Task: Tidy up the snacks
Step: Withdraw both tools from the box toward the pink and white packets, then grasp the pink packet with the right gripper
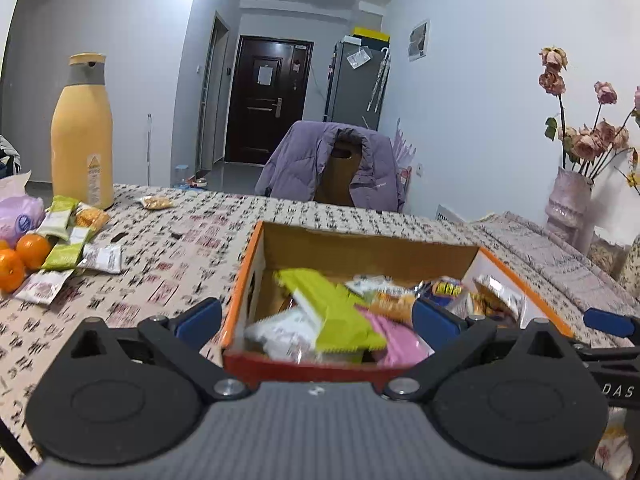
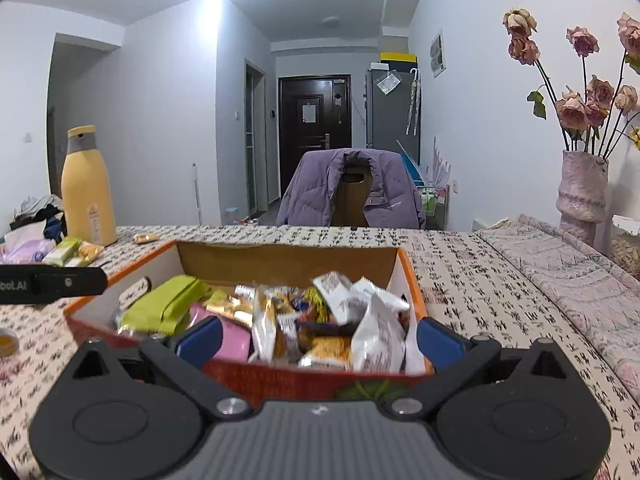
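Left tool (image 1: 316, 322) agape | right tool (image 2: 318, 338) agape | oranges (image 1: 20, 258): left view only

The worktop (image 1: 192, 236) is covered by a pale cloth printed with dark and reddish characters; toward the right a second, pinkish patterned cloth (image 2: 580, 280) overlies it. Near the front edge sits an open orange-rimmed cardboard box (image 2: 412, 276) — filled with wrapped snacks. At the far left stands a tall yellow bottle (image 1: 82, 136) with a grey collar, and beside it lie loose green and white snack packets (image 1: 66, 240), two oranges (image 1: 20, 260) and a lilac tissue pack (image 1: 18, 216). One small snack packet (image 1: 154, 202) lies alone (just right of the bottle). A pink vase (image 2: 582, 192) of dried roses stands at the far right.
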`<state>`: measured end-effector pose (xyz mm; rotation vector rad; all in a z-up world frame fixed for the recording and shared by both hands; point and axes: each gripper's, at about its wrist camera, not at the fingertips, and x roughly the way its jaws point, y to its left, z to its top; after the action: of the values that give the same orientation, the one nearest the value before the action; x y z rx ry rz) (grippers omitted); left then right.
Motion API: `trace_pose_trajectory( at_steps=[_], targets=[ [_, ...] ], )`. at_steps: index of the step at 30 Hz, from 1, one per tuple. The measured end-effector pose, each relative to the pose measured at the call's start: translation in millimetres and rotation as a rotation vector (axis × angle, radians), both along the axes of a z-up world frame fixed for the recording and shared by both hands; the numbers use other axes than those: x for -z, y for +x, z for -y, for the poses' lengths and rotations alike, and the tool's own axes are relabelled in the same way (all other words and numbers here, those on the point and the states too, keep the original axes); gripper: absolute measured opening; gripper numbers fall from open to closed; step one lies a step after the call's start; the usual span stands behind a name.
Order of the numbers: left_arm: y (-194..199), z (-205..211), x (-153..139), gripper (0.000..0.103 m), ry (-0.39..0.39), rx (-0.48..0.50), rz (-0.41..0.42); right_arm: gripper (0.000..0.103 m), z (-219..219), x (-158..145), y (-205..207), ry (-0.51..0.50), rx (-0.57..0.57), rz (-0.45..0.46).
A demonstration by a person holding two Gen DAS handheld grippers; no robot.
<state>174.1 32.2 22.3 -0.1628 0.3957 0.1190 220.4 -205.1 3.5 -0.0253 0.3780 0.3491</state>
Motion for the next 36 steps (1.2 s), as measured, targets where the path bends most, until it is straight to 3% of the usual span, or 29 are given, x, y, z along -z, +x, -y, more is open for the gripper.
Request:
trace_pose_trajectory(
  at_steps=[16, 30, 36],
  targets=[
    [-38, -6, 45, 0.103, -0.032, 0.005, -0.092, 0.103, 20, 38, -32, 0.028, 0.014, -0.096],
    [-72, -3, 37, 0.103, 0.027, -0.016, -0.099, 0.103, 36, 39, -68, 0.05, 0.03, -0.157],
    [-82, 4, 38, 0.103, 0.058, 0.013, -0.113, 0.103, 20, 35, -73, -0.005, 0.004, -0.161]
  ],
)
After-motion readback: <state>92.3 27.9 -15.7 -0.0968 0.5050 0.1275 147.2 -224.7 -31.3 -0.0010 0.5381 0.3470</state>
